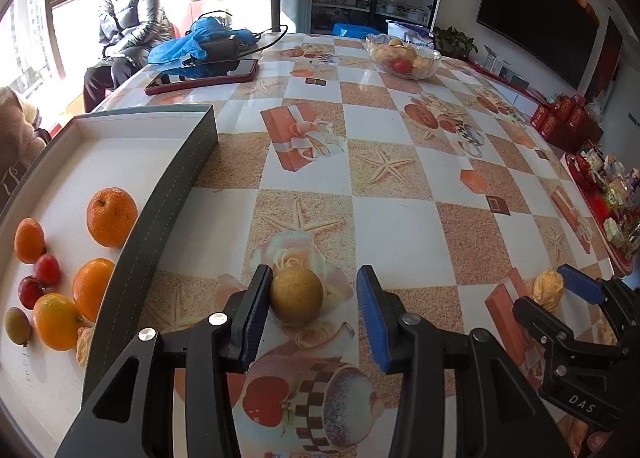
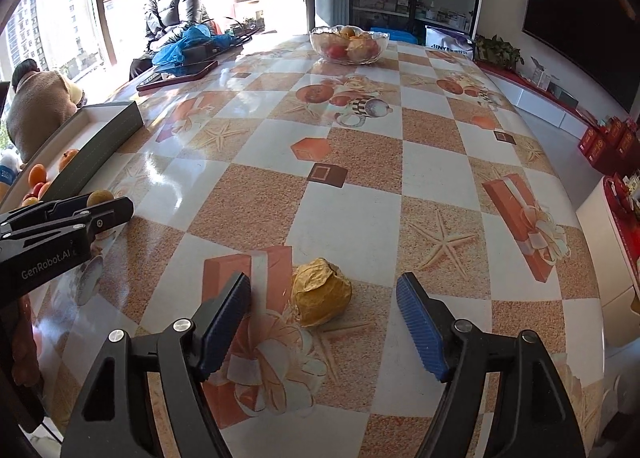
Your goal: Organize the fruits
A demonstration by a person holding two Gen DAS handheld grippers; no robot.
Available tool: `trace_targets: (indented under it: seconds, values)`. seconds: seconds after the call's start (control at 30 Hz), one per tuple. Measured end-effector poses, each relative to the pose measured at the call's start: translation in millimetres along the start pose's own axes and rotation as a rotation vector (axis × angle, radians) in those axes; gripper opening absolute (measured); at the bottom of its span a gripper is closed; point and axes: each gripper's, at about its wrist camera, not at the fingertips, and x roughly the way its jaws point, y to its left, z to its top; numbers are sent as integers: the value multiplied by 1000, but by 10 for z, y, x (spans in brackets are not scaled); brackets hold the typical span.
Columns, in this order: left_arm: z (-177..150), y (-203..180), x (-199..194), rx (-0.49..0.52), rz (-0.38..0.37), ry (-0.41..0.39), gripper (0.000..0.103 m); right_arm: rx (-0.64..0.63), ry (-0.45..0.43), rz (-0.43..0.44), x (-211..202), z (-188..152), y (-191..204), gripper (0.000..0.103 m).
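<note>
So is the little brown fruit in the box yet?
Out. The brown fruit sits on the tablecloth, outside the box, between the open left gripper fingers.

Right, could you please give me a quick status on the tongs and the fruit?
Left tongs open around brown fruit, near tray. Right tongs open, husked yellow fruit between them. Nothing in the way.

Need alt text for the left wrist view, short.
The left tool hangs open over a patterned table, a round brown fruit between its fingers, against the left one. A grey tray on the left holds oranges and small red fruits; the right tool is by a papery yellow husk.
</note>
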Motion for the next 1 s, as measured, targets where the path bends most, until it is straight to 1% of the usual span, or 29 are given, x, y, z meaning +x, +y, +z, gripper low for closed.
trace_targets:
  seconds: [0.07,0.17,0.23,0.27,0.3,0.4,0.47,0.5,0.53,0.57,0.7,0.77,0.83,1.0]
  values:
    - [16,-8,21,0,9,-2,47,1,-1,1,-4,-6,-1,77]
    - [-33,-92,23,41,49,-22,47,1,-1,0,-2,-5,-2,77]
    - [-46,-99,13,40,38,-23,47,-4,3,8,5,-4,5,81]
    - [-49,-90,11,37,33,-24,47,-11,9,12,7,0,16,86]
    - [-47,-76,10,31,26,-25,47,-17,13,14,12,1,29,89]
    - [-44,-62,10,23,16,-28,47,-15,13,14,7,-1,33,89]
    - [-44,-63,9,30,24,-27,47,-15,14,12,8,0,32,89]
    - [-43,-70,10,34,28,-27,47,-16,14,12,10,-1,32,91]
    - [-42,-75,11,36,31,-26,47,-13,22,13,21,2,30,95]
    - [-39,-79,15,37,32,-26,47,-11,41,19,48,9,23,103]
    - [-39,-81,15,37,32,-26,49,-9,40,18,42,5,29,103]
    - [-39,-79,18,35,35,-24,54,-10,40,17,44,5,31,103]
    - [-40,-70,20,32,38,-23,57,-10,40,17,44,5,31,103]
    - [-46,-74,21,34,40,-23,58,-10,40,17,43,7,31,103]
